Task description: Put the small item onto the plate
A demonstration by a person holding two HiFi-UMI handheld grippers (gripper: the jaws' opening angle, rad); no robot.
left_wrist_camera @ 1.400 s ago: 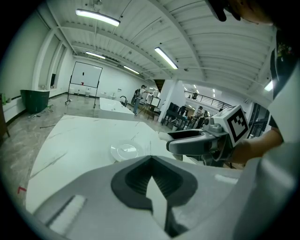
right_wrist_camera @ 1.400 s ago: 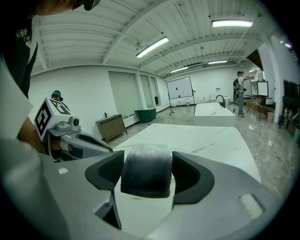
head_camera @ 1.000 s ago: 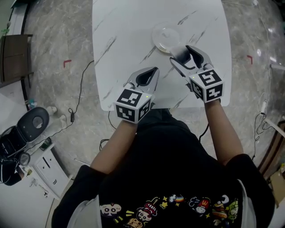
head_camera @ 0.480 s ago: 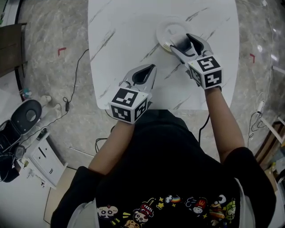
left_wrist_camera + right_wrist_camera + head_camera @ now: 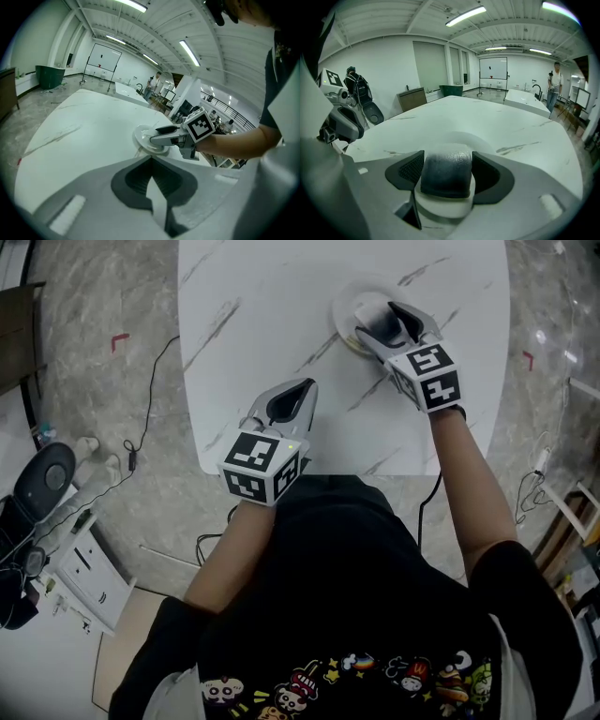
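Observation:
The small item [image 5: 382, 327] is a dark rounded piece; my right gripper [image 5: 384, 319] is shut on it. Its jaws hold the piece directly over the white plate [image 5: 358, 302] at the far right of the table. In the right gripper view the dark item [image 5: 446, 172] fills the gap between the pads, with the plate [image 5: 440, 207] just beneath it. Whether the item touches the plate cannot be told. My left gripper [image 5: 300, 390] hovers near the table's front edge, shut and holding nothing. From the left gripper view, the plate [image 5: 142, 139] and the right gripper [image 5: 161, 137] lie ahead.
The white marble table [image 5: 253, 315] ends close in front of my body. On the grey floor to the left lie a black cable [image 5: 155, 390], red tape marks [image 5: 118, 338] and a black device [image 5: 42, 479]. More tables stand in the room behind.
My right gripper has carried the dark item forward until it is above the plate. The left gripper has stayed near the front edge, still shut.

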